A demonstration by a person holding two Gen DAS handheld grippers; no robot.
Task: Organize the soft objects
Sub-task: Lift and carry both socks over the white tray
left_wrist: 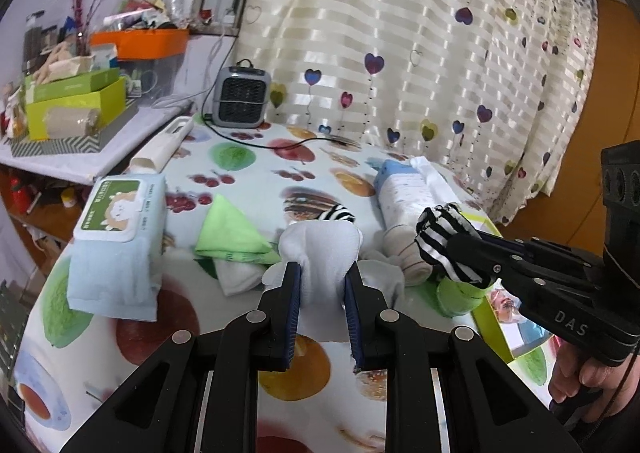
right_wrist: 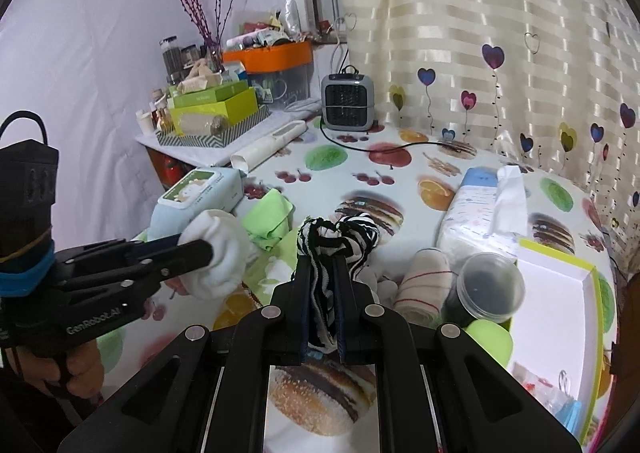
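Socks are the business here: a white sock is pinched between the pads of the left gripper, and a black-and-white striped sock is clamped in the narrow jaws of the right gripper, both lifted above the fruit-print table. Seen from the left wrist, the striped sock sits bunched at the right gripper's tip, to the right of the white one; from the right wrist, the white sock bulges from the left gripper at the left. Two grippers, then, one sock each. Below them lie a green cloth, more white fabric and a rolled striped towel (its stripes thin and red). A wet-wipes pack lies at the near left, a tissue pack at the right, with a dark lidded jar and a green-edged box just beside it. A small grey heater stands at the far edge by the heart-print curtain.
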